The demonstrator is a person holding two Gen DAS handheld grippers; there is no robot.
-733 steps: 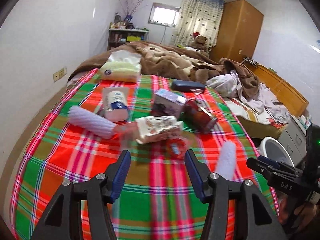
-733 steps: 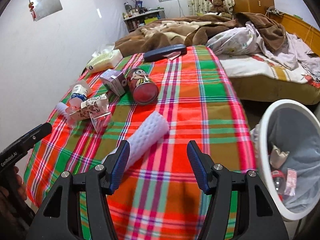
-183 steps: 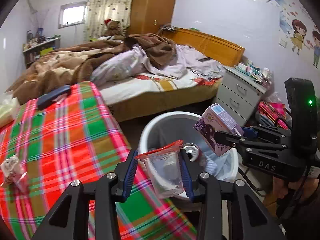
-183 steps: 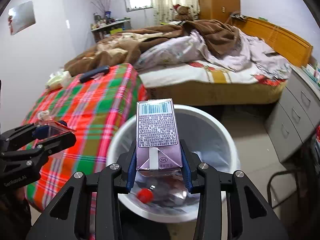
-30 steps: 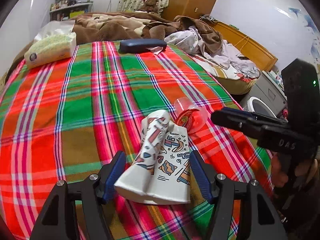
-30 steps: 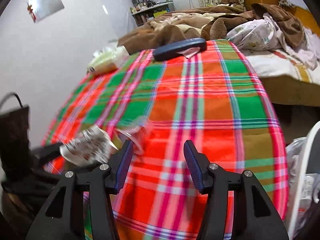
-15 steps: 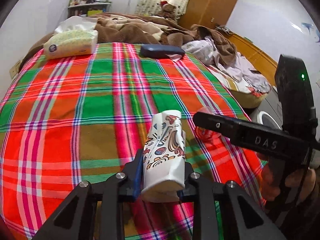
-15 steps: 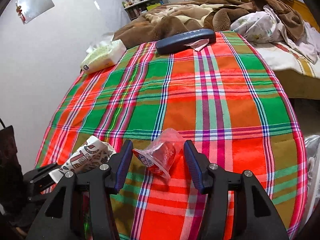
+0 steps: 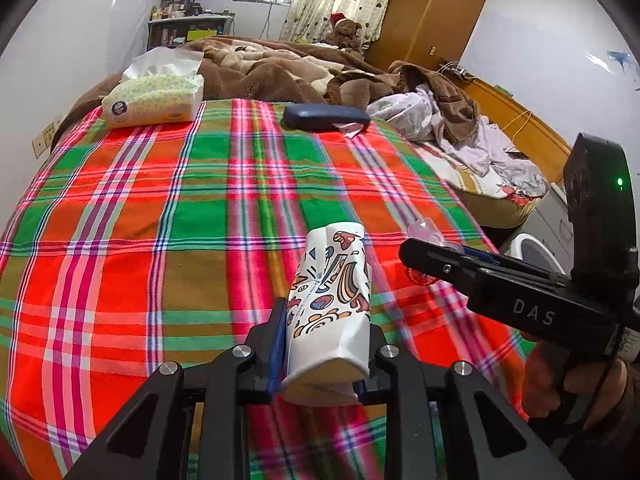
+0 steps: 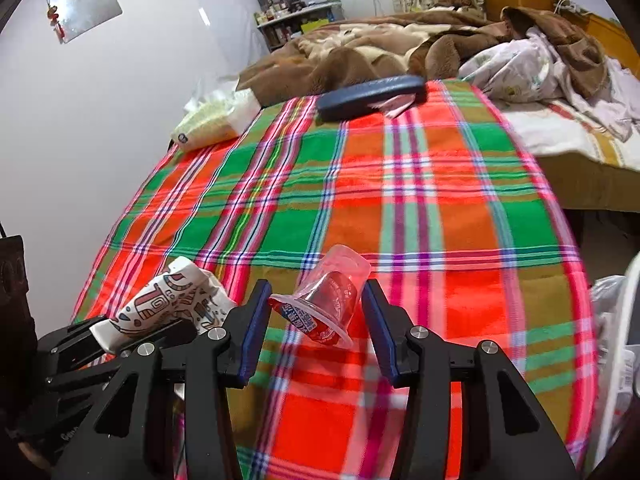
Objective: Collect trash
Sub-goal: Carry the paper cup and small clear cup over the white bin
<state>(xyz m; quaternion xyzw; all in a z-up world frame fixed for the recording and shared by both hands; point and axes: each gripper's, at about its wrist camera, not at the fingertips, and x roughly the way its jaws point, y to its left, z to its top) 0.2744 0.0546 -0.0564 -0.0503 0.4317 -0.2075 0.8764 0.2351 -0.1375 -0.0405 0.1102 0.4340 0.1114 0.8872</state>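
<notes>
My left gripper (image 9: 322, 344) is shut on a crumpled white paper cup with coloured patterns (image 9: 330, 304) and holds it just above the plaid cloth (image 9: 192, 216). The same cup shows at the lower left of the right wrist view (image 10: 168, 304). My right gripper (image 10: 316, 316) is open, its jaws on either side of a clear plastic cup with a red lid (image 10: 326, 300) that lies on its side on the cloth. In the left wrist view the right gripper (image 9: 432, 250) covers most of that plastic cup (image 9: 424, 228).
A tissue pack (image 9: 154, 98) and a dark blue case (image 9: 324, 117) lie at the far end of the cloth. A white trash bin (image 9: 534, 246) stands off the right edge, also at the right rim of the right wrist view (image 10: 624, 320). Rumpled bedding (image 10: 440, 44) lies beyond.
My left gripper has lifted the paper cup slightly and kept its grip. My right gripper has moved forward so the plastic cup now lies between its open jaws.
</notes>
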